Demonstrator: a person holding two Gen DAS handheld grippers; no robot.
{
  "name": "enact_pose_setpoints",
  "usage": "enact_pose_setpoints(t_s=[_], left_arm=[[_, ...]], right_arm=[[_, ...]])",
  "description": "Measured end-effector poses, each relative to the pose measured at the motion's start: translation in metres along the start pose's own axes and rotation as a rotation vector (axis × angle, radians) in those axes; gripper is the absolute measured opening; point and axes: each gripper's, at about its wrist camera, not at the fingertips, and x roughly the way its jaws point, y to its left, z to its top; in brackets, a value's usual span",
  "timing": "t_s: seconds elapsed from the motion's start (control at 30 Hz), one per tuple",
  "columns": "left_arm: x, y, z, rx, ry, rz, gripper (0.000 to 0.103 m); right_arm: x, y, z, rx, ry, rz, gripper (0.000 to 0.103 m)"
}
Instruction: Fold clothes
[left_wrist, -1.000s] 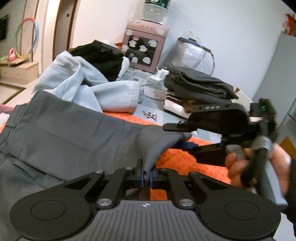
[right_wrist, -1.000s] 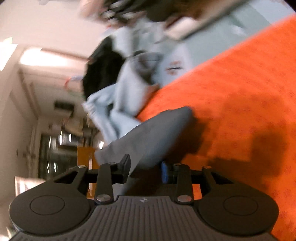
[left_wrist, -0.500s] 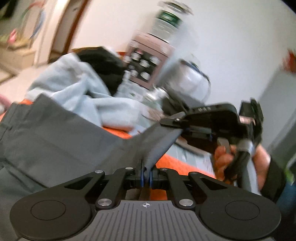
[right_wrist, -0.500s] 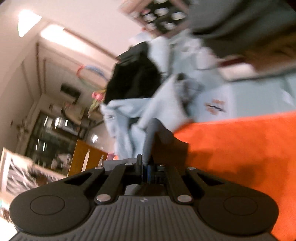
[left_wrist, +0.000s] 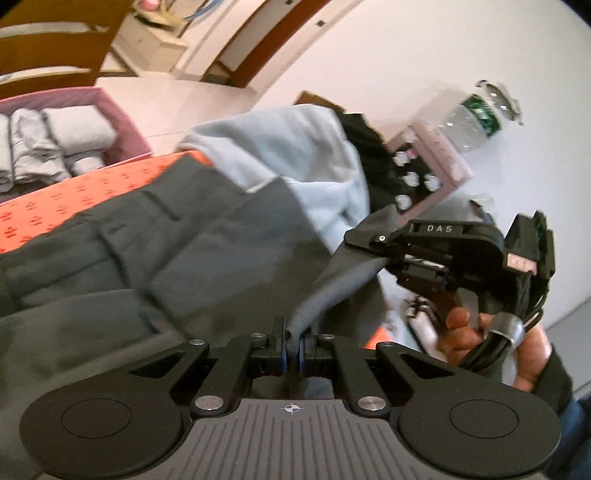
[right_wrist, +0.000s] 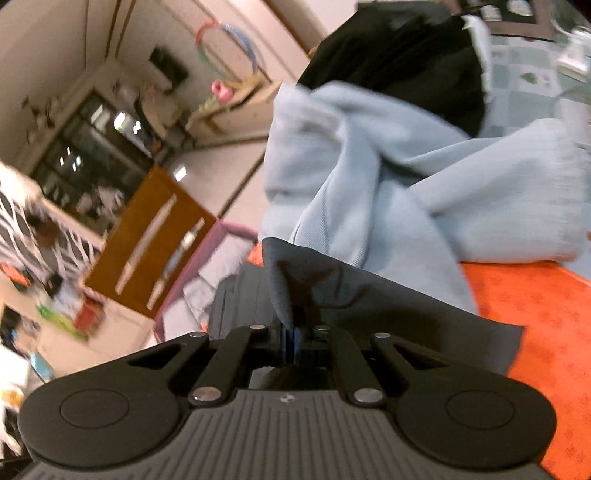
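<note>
An orange patterned cloth (left_wrist: 74, 199) covered the table, with a white wall, a wooden door frame and pale floor behind it in a lived-in room. Dark grey trousers (left_wrist: 147, 251) lay spread across the cloth, and a crumpled light blue garment (left_wrist: 295, 155) was heaped at their far edge, with a black garment (right_wrist: 399, 59) piled against it. Beside the table stood a pink bin (left_wrist: 122, 129) holding rolled grey items. A pinkish box with small white pieces on its dark front (left_wrist: 424, 170) and a clear plastic bottle with a green label (left_wrist: 476, 122) stood further back near the wall.

The left tool (left_wrist: 292, 347) was clenched on a bunched fold of the grey trousers, the cloth rising out of its closed jaws. The right tool (right_wrist: 291, 341) was likewise clamped tight on an edge of the same trousers, a corner of the fabric folded up just ahead of its jaws. Seen from the left wrist camera, the right tool was held by a hand (left_wrist: 491, 343) in a dark sleeve, with a strip of trouser fabric stretched between the two tools, lifted off the table. The picture was blurred in places.
</note>
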Motion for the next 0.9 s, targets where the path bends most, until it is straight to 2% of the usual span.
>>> enact_pose_setpoints(t_s=[0.2,0.3,0.33,0.4,0.47,0.5,0.6,0.67,0.7,0.8,0.9], left_arm=[[0.016,0.039,0.006,-0.069,0.047,0.033,0.011],[0.014,0.05,0.004,-0.087,0.042,0.066,0.018],[0.008,0.053,0.004,-0.098,0.022,0.074,0.021],[-0.006,0.058,0.007,-0.125,-0.028,0.081,0.027],[-0.027,0.061,0.01,-0.139,-0.085,0.094,0.039],[-0.037,0.063,0.01,-0.141,-0.109,0.1,0.041],[-0.069,0.066,0.002,-0.12,-0.149,0.148,0.049],[-0.09,0.069,-0.006,-0.105,-0.17,0.188,0.059],[-0.1,0.07,-0.012,-0.096,-0.174,0.212,0.061],[-0.127,0.075,-0.034,-0.076,-0.174,0.29,0.07],[-0.146,0.085,-0.06,-0.106,-0.175,0.364,0.077]], right_arm=[[0.04,0.017,-0.003,-0.069,0.064,-0.056,0.007],[0.047,0.021,-0.005,-0.11,0.068,-0.045,0.023],[0.044,0.023,-0.005,-0.126,0.059,-0.031,0.026],[0.03,0.027,-0.003,-0.152,0.031,-0.008,0.041],[0.008,0.025,-0.001,-0.179,-0.002,0.002,0.047],[-0.004,0.022,-0.001,-0.19,-0.017,0.004,0.051],[-0.037,0.006,-0.001,-0.21,-0.048,-0.02,0.057],[-0.056,-0.012,-0.005,-0.206,-0.057,-0.055,0.06],[-0.063,-0.024,-0.008,-0.193,-0.055,-0.068,0.062],[-0.074,-0.064,-0.019,-0.125,-0.045,-0.112,0.062],[-0.072,-0.098,-0.033,-0.052,-0.048,-0.135,0.062]])
